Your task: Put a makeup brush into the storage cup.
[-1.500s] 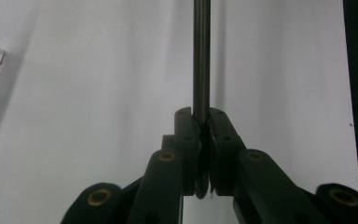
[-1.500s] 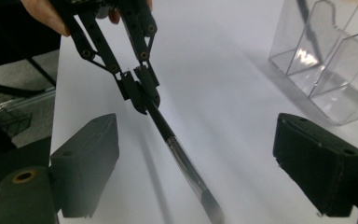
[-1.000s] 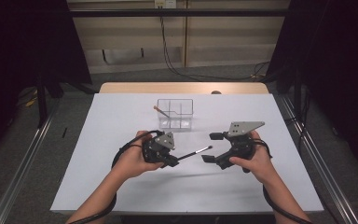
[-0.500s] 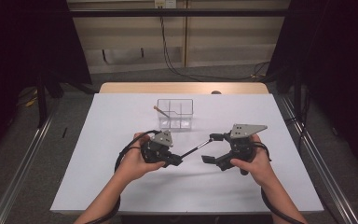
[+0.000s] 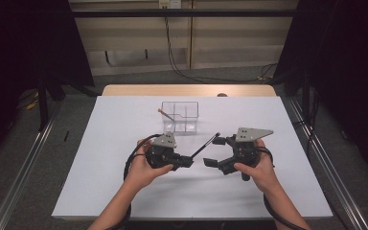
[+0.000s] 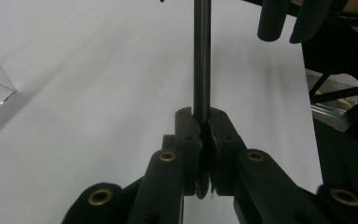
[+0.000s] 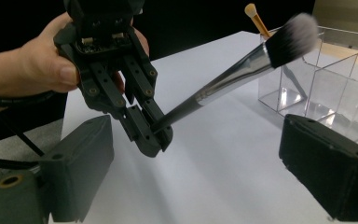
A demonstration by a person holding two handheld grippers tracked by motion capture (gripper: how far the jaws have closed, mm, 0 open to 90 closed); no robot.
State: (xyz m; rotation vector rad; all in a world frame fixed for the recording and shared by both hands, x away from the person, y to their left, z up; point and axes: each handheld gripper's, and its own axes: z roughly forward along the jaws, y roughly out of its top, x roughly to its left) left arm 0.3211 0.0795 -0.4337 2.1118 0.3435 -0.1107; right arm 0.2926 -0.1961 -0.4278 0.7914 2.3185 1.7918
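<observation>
your left gripper is clamped on the black handle of the makeup brush, bristles aimed toward 1 o'clock, over the white table. your right gripper, at 3 o'clock of it, has just been closing slightly, jaws wide, nothing between them. clear organizer at 12 o'clock.

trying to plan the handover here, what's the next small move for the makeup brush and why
Probably bring the right tool in around the brush handle, then close. The left tool is shut on the makeup brush at the handle's end, bristles raised toward the clear organizer. The right tool's jaws stand wide with nothing between them, just short of the handle.
</observation>
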